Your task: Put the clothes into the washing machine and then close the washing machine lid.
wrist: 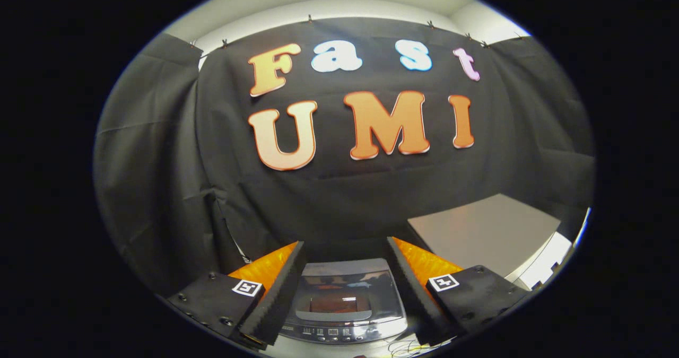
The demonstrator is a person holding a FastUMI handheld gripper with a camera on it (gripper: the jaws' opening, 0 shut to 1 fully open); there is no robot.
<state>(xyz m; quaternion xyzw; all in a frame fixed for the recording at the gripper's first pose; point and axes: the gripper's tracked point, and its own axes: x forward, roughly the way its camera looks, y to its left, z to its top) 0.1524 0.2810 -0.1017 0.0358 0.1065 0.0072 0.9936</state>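
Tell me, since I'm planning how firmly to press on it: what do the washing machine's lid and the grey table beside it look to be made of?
The washing machine sits between the open gripper fingers. Its lid looks like dark tinted glass or glossy plastic: it mirrors a bright light and coloured shapes. The table top appears to be matte grey laminate or painted board, flat and without glare; which one is unclear.

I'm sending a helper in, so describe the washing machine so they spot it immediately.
Start at the black cloth wall. At its foot, between the open gripper's fingers, stands the washing machine. Its glossy closed lid and button row distinguish it from the plain grey board beside it.
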